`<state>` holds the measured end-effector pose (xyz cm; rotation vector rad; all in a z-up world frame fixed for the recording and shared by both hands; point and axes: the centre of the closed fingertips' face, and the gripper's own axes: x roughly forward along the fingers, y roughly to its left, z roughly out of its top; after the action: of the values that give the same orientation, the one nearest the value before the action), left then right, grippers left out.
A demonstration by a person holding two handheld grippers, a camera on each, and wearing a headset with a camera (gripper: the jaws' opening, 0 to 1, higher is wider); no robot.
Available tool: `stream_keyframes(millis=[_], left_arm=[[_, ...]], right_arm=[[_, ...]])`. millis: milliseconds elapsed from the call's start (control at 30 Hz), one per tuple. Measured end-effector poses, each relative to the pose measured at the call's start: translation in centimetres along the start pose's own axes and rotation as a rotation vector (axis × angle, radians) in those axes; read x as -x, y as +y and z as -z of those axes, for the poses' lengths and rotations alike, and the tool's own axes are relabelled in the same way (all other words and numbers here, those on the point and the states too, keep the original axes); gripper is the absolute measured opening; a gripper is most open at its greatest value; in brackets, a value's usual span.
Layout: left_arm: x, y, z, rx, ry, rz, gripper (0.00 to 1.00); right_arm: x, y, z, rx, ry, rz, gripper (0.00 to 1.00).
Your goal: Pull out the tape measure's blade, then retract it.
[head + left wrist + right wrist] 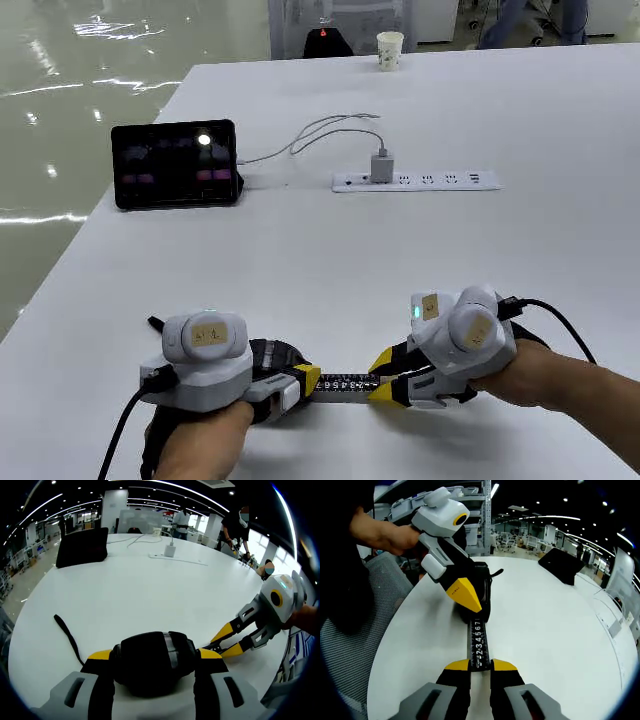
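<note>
The black tape measure (272, 362) rests on the white table (400, 260), with my left gripper (300, 380) shut on its case (152, 662). A short length of the blade (340, 384) with black numbers runs from the case to my right gripper (381, 377), which is shut on the blade's end (479, 647). In the right gripper view the case (481, 587) lies beyond the blade, under the left gripper (465, 595). The tape measure's black wrist strap (67, 637) trails on the table. The right gripper (218, 646) enters the left gripper view from the right.
A dark tablet (176, 163) stands at the back left. A white power strip (415, 181) with a plugged charger and cable lies mid-table. A paper cup (389, 49) stands at the far edge. People stand beyond the table (240, 522).
</note>
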<state>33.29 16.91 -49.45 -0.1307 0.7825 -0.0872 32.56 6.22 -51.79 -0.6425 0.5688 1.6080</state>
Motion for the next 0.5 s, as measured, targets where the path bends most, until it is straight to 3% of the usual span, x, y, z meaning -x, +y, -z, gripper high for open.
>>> stream_keyframes(millis=[500], left_arm=[[0.0, 0.0, 0.0, 0.002, 0.001, 0.002, 0.59]], right_arm=[[-1.2, 0.1, -1.2, 0.001, -0.014, -0.009, 0.11]])
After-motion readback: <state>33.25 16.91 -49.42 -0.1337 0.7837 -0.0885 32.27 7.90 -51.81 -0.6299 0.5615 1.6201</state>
